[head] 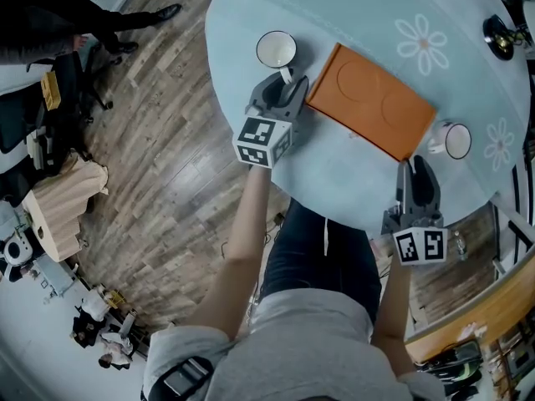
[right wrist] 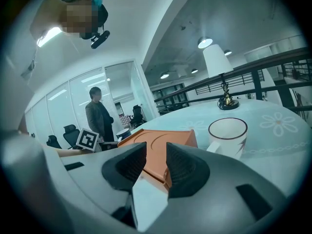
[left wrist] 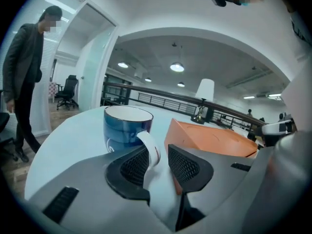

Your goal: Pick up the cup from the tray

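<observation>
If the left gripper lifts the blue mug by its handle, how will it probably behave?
The blue mug looks like glazed ceramic, so probably stiff, breakable. Gripped only by its thin handle, off-centre, it may tilt or slip.

Tray [head: 370, 100] mid-table [head: 351, 182], set diagonally. L cup [head: 276, 49] on table, left of tray – handle btw jaws of L gripper [head: 288, 78]. R cup [head: 452, 139] on table, just beside tray's right end. Lamp [head: 499, 36] behind, far right.

A white-shaded lamp [right wrist: 216, 61] stands on the flowered table [head: 338, 184], and a dark-clad person [left wrist: 23, 77] stands nearby.
</observation>
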